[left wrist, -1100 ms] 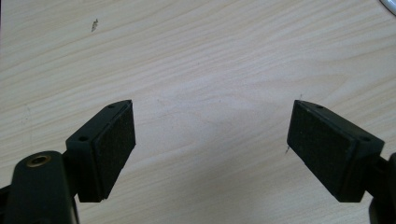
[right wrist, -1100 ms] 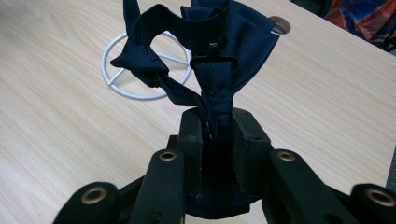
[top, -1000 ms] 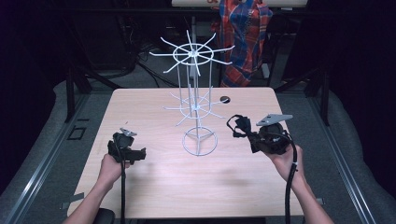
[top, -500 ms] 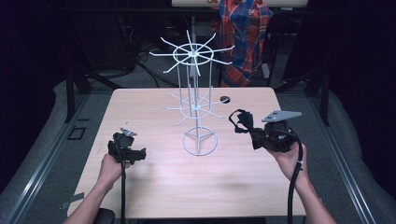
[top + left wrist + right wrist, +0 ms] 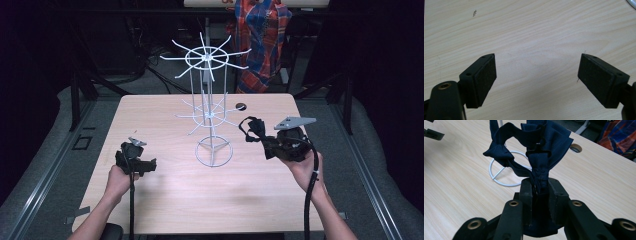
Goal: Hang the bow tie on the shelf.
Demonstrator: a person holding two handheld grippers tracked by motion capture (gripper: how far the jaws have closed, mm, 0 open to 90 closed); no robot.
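Note:
A white wire rack [image 5: 209,111] with two tiers of spokes stands mid-table on a ring base [image 5: 506,173]. My right gripper [image 5: 264,143] is held above the table to the right of the rack, shut on a dark navy bow tie [image 5: 534,147] whose strap loops out toward the rack [image 5: 251,128]. My left gripper [image 5: 134,159] rests low over the table at the left. Its jaws stand wide apart over bare wood, with nothing between the pads [image 5: 485,75].
A round cable hole [image 5: 241,106] sits at the table's far side, behind the rack. A person in a plaid shirt [image 5: 262,35] stands beyond the far edge. Metal frame rails [image 5: 80,95] flank the table on both sides.
My right gripper, with the bow tie, has lifted and shifted slightly right and back from the rack's base. The left gripper has stayed in place.

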